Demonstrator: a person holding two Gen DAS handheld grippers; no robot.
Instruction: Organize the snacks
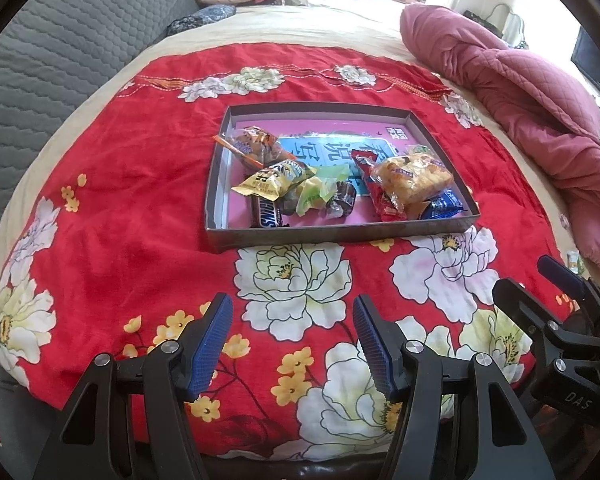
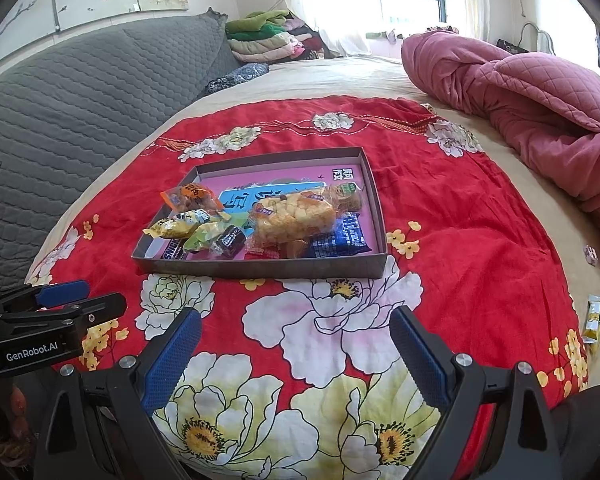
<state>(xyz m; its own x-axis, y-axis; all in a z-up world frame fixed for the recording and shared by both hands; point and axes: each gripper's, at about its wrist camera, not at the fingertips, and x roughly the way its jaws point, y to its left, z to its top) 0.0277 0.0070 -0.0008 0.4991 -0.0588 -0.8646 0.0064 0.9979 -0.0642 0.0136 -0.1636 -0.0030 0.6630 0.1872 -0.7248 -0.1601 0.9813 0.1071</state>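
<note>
A shallow grey cardboard tray (image 1: 340,233) (image 2: 260,269) with a pink floor lies on the red flowered blanket. It holds several wrapped snacks: an orange packet (image 1: 256,145), a yellow packet (image 1: 270,181), a Snickers bar (image 1: 265,215), a green packet (image 1: 314,196), a clear-wrapped pastry (image 1: 412,178) (image 2: 294,219) and a blue packet (image 1: 442,204) (image 2: 336,242). My left gripper (image 1: 293,340) hovers open over the blanket in front of the tray, nothing between its blue pads. My right gripper (image 2: 296,354) is beside it, also open and empty. A loose yellow-green packet (image 2: 596,318) lies at the blanket's right edge.
A crumpled pink quilt (image 1: 520,92) (image 2: 540,92) lies to the right of the tray. A grey quilted cover (image 2: 80,92) rises on the left. Folded clothes (image 2: 264,40) are stacked at the back by the window. A small wrapped sweet (image 2: 590,255) lies near the quilt.
</note>
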